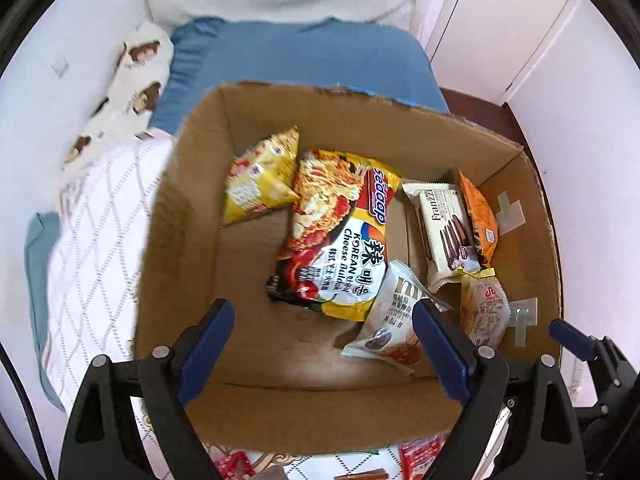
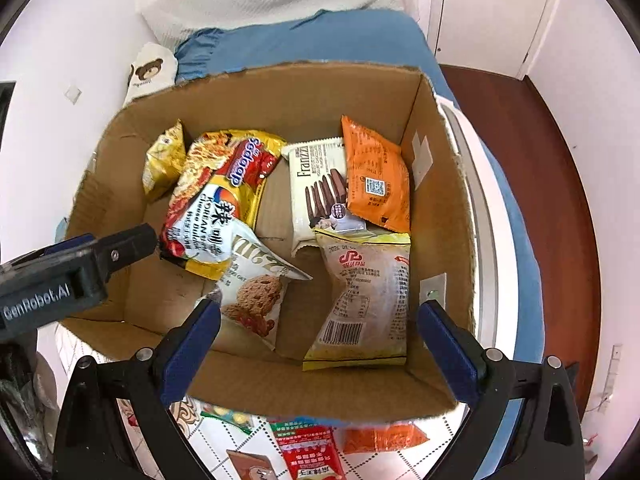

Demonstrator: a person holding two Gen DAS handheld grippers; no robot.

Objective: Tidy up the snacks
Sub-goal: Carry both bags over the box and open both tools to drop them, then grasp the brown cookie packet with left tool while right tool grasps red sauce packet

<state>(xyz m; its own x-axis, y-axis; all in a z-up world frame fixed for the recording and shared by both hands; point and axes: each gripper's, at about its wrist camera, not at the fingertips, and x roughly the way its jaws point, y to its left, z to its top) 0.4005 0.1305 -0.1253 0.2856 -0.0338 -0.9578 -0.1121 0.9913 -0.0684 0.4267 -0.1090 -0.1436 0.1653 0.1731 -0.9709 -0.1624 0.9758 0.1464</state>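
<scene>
Snacks lie in the cardboard box [image 1: 192, 208] below the left tongs [image 1: 324, 344], which gape empty: noodle packet [image 1: 340, 232] ahead, cookie pouch [image 1: 388, 320] between the tips.

Right wrist view: right tongs [image 2: 318, 340] wide apart, empty, above box [image 2: 280, 92]; bread bag [image 2: 368, 300] between them, orange packet [image 2: 378, 176] beyond.

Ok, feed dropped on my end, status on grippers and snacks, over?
Left gripper open, empty. Right gripper open, empty. Six snack packs lie in the cardboard box. More packets wait outside it; nothing blocking.
</scene>
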